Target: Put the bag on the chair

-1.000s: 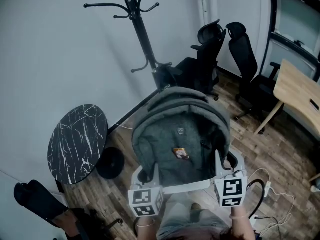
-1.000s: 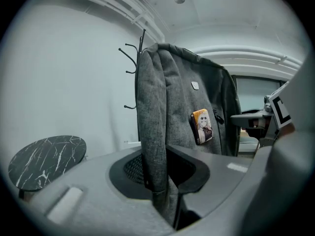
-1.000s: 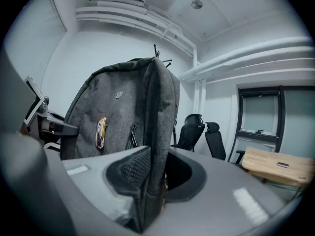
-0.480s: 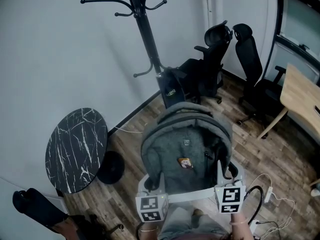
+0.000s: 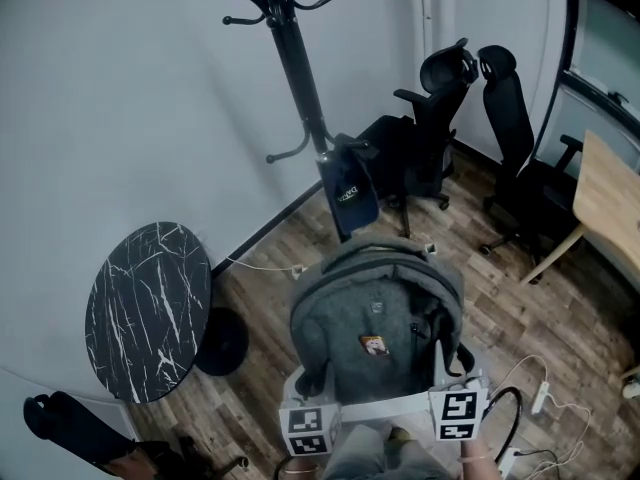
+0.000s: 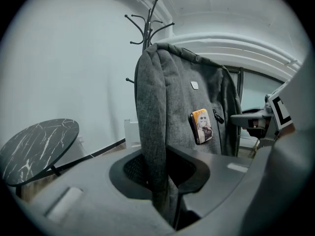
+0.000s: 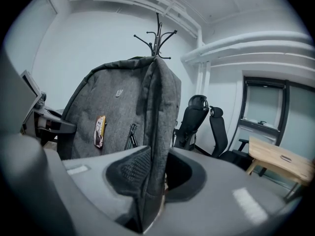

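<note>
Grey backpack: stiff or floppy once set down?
Probably semi-stiff: the backpack holds an upright, rounded shape though the left gripper and right gripper pinch only its side edges. The fabric looks soft, so it may slump once released.

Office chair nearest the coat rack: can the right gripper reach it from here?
Probably not yet. The right gripper is shut on the grey backpack, like the left gripper, and the chair stands well beyond it across open floor. Nothing blocks the way; it just looks too far.
</note>
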